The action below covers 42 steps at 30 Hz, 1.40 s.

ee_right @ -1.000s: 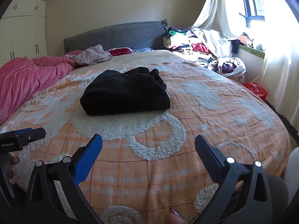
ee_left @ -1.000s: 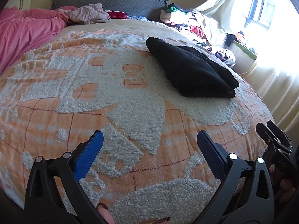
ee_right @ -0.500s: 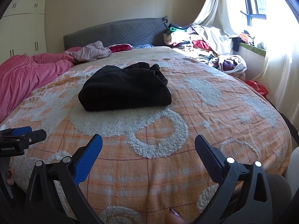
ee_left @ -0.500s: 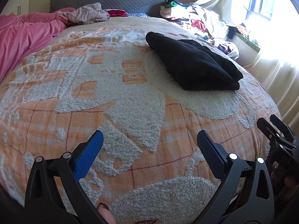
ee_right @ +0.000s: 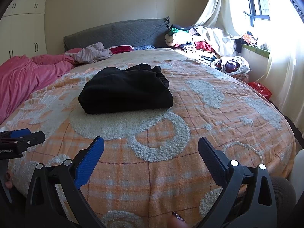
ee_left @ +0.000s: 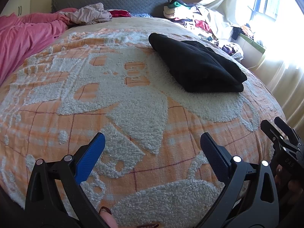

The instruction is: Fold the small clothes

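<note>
A black garment (ee_left: 195, 66) lies folded into a thick rectangle on the orange and white blanket (ee_left: 114, 98); it also shows in the right wrist view (ee_right: 126, 90). My left gripper (ee_left: 152, 152) is open and empty, low over the near edge of the bed, well short of the garment. My right gripper (ee_right: 151, 152) is open and empty, near the bed's front edge, also apart from the garment. The right gripper shows at the right edge of the left wrist view (ee_left: 281, 138), the left gripper at the left edge of the right wrist view (ee_right: 20, 138).
A pink duvet (ee_right: 28, 74) is bunched at the left. A crumpled beige garment (ee_right: 93, 53) lies by the grey headboard (ee_right: 117, 34). A pile of mixed clothes (ee_right: 199, 43) sits at the right by the window and curtain. A red bag (ee_right: 260, 90) lies on the floor.
Both grippers have eased slightly nearer and lower over the bed; the garment looks a little larger. Nothing was gripped or released.
</note>
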Available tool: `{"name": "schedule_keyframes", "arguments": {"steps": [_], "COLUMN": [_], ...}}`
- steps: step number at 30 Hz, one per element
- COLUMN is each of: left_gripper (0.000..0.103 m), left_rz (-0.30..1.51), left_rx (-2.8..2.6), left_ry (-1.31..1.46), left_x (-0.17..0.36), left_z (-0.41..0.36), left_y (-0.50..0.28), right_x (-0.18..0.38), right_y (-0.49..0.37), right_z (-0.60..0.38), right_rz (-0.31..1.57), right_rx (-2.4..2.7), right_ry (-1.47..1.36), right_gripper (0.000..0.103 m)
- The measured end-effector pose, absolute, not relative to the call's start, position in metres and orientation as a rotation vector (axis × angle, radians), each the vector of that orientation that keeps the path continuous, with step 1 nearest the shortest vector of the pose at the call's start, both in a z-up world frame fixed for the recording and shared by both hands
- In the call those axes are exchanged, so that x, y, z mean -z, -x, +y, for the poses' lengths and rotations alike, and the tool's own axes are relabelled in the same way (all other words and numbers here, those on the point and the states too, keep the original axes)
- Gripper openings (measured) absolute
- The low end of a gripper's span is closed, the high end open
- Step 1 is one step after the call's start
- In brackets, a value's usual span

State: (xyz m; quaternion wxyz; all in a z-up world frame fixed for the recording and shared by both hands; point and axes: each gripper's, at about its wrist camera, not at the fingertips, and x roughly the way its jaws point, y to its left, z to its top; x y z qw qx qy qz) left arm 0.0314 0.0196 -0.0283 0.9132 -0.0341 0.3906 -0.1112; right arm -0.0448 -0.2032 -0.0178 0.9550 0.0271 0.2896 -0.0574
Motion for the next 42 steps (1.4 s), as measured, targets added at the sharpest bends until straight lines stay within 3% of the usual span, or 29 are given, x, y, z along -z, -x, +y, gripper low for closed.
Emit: {"name": "schedule_keyframes", "arguments": {"steps": [42], "left_gripper": [0.094], "left_rz": [0.811], "left_rx": [0.218], "left_ry": [0.070], "left_x": [0.0239], "left_z": [0.0212], "left_y": [-0.0311], "right_x": [0.0176], "right_y": [0.0473], "right_z": [-0.2036], "right_rz": [0.592], "right_rx": [0.119], "right_ry": [-0.043], "right_gripper": [0.098]}}
